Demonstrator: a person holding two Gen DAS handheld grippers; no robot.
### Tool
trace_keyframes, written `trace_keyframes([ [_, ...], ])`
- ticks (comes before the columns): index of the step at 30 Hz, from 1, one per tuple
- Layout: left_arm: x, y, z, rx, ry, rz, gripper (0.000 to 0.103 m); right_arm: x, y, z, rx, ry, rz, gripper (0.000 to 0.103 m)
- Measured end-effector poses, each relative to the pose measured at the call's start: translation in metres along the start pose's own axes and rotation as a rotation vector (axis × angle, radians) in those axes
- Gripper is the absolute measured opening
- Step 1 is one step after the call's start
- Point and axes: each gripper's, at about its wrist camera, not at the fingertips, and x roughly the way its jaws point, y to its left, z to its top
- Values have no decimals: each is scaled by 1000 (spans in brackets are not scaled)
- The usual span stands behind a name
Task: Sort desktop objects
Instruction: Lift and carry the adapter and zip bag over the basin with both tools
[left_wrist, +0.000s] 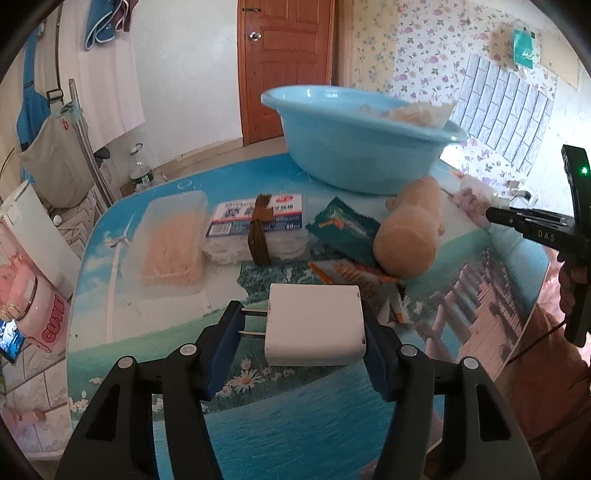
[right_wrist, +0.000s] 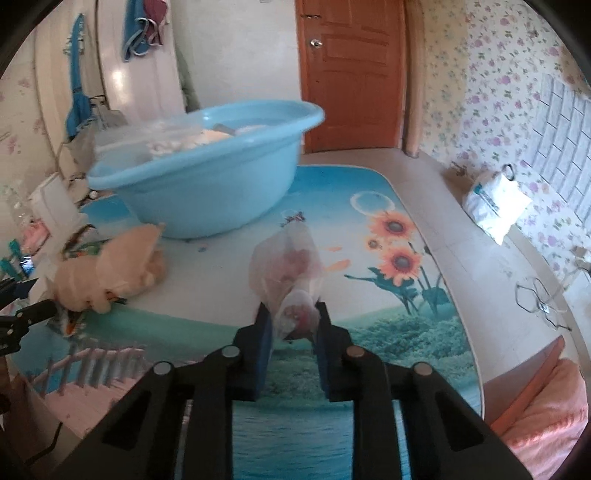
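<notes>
Left wrist view: left gripper (left_wrist: 301, 334) is pinched on a white plug adapter (left_wrist: 314, 325). One pad bears on its two metal prongs, the other on the flat far side. It sits low over the printed table mat (left_wrist: 147, 339); can't tell if it's lifted or resting. Beyond it lie a clear toothpick box (left_wrist: 171, 245), a pack tied w/ a brown band (left_wrist: 258, 230), a green sachet (left_wrist: 345, 230), an orange packet (left_wrist: 351, 273) and a tan plush toy (left_wrist: 410, 236). The blue basin (left_wrist: 354, 147) stands at the back, already w/ stuff inside. Risk: a grip across prongs is narrow and slick, so the adapter could twist or pop out on the way to the basin.

Right wrist view: right gripper (right_wrist: 293, 325) is squeezed on a thin translucent bag w/ pink contents (right_wrist: 286, 266), held by its near end, the rest lying fwd over the mat. Basin is up-left, plush toy just beside it. Risk: limp film may slide out between the pads, or the trailing end could catch the basin rim.
</notes>
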Motion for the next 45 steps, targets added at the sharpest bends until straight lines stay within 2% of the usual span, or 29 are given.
trace_keyframes([
  [5, -16, 3, 11, -14, -50, -9, 59, -14, 6, 5, -18, -52, 27, 18],
  [12, -36, -1, 30, -1, -121, -19, 59, -47, 7, 16, -17, -175, 54, 17],
  [23, -44, -11, 72, 1, -178, -33, 59, -68, 9, 50, -20, -239, 87, 17],
  [31, -38, -16, 103, 14, -195, -45, 59, -55, 13, 80, -49, -228, 145, 17],
  [45, 0, -28, 143, 54, -149, -80, 59, -6, 20, 104, -78, -160, 214, 17],
])
